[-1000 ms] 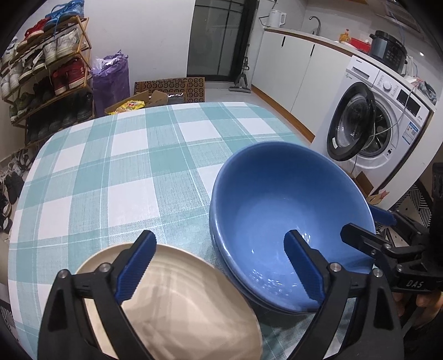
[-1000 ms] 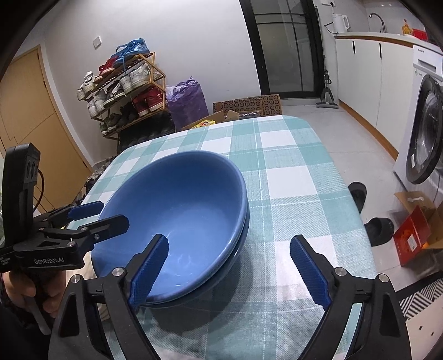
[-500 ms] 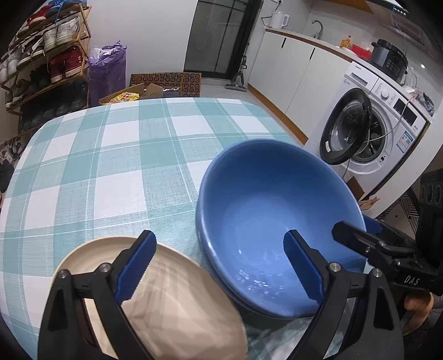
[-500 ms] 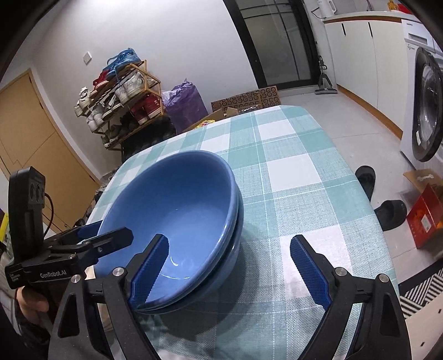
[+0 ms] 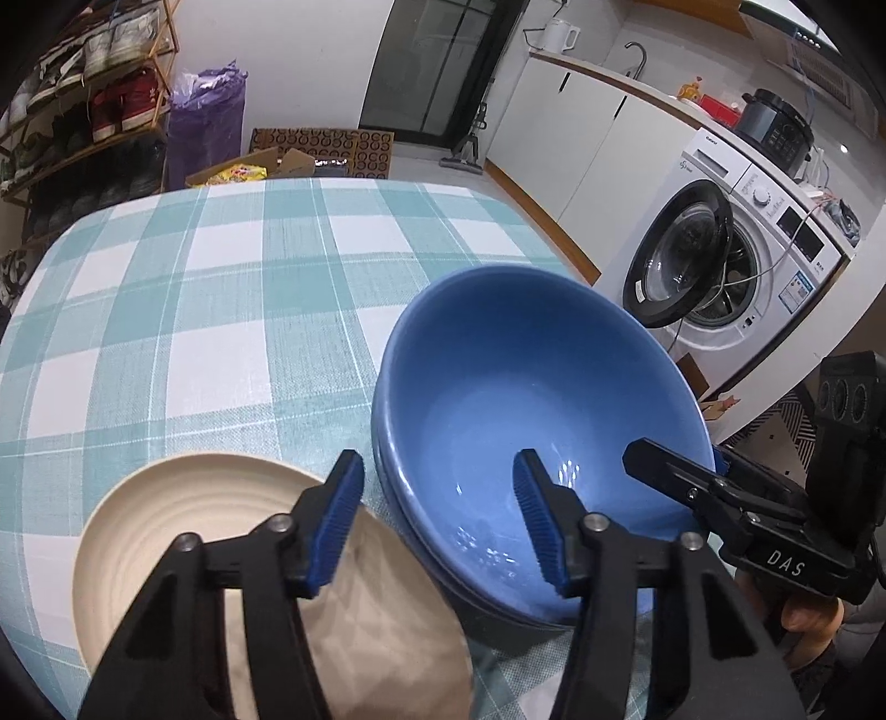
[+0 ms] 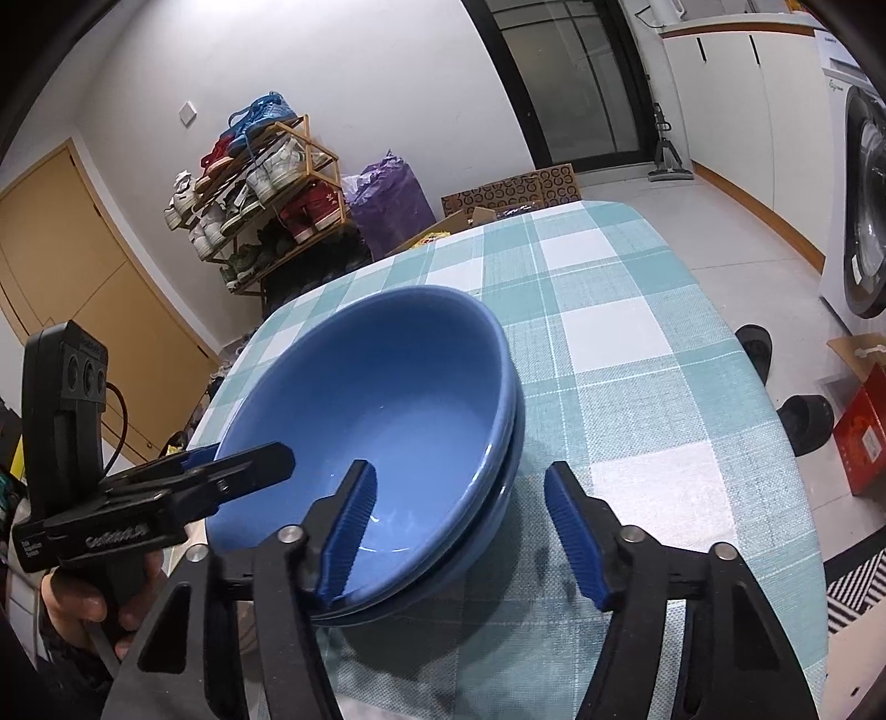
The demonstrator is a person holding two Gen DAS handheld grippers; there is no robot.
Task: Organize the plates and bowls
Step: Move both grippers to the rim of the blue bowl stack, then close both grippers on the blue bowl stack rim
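Place: a home kitchen-laundry area
Shown by: white front-loading washing machine far right, wooden shoe rack far left, white cabinets

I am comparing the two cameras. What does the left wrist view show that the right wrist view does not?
Only the left wrist view shows the beige plate beside the bowls, and the kettle on the counter.

Only the right wrist view shows the wooden door and the slippers on the floor.

Both show the stacked blue bowls on the checked tablecloth, the shoe rack and both claws.
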